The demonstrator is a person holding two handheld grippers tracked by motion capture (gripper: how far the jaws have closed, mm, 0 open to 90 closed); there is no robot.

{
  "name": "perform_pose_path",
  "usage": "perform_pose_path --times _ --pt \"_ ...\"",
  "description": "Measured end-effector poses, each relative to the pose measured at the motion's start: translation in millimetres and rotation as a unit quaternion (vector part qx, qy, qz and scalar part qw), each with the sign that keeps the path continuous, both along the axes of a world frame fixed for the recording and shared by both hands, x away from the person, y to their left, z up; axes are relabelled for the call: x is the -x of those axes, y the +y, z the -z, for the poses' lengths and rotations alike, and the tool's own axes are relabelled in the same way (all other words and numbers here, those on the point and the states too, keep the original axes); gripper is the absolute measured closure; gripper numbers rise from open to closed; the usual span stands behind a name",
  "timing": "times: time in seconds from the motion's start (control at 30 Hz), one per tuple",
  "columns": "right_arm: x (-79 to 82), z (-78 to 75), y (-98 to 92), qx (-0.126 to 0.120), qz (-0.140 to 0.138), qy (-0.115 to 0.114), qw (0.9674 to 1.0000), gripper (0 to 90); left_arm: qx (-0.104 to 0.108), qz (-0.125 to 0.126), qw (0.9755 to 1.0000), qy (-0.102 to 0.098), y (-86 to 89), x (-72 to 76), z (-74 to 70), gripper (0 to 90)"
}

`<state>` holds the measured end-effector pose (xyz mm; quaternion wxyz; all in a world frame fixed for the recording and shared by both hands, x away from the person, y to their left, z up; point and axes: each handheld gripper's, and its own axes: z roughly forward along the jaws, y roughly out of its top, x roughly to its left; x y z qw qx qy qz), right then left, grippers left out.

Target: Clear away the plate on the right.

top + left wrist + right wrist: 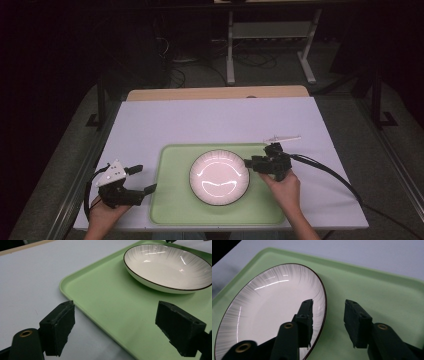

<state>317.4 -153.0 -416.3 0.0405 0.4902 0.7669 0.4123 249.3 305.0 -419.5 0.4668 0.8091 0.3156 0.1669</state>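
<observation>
The right gripper (248,162) straddles the rim of the glossy, ribbed white plate (219,177), jaws released; the left gripper (145,179) rests beside the smooth green tray (170,205), jaws apart.

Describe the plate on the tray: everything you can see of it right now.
The plate is round, shallow and glossy white, ceramic by its look, with fine grey radial lines near a thin dark rim. It is empty and sits upright and flat on the green tray, about mid-tray. The right hand-held gripper straddles its rim, one jaw over the bowl and one outside, pads apart from the rim. The left hand-held gripper stands open, well clear of it.
</observation>
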Motion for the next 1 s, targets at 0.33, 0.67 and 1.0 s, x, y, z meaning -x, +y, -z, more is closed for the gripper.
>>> perform_pose_path --times 0.33,0.67,1.0 --pt "3.3 -17.4 -14.8 0.016 0.001 -0.081 0.9966 39.8 0.0 -0.001 1.0 0.003 -0.3 -1.0 1.4 15.7" --pt "10.8 -27.2 -37.1 0.032 0.008 -0.143 0.9892 29.5 -0.001 -0.001 1.0 0.006 -0.6 -1.6 2.3 15.7" --pt "21.6 -31.1 -60.7 0.052 0.022 -0.181 0.9819 25.4 -0.002 0.001 1.0 0.009 -2.1 -1.8 3.2 15.7"
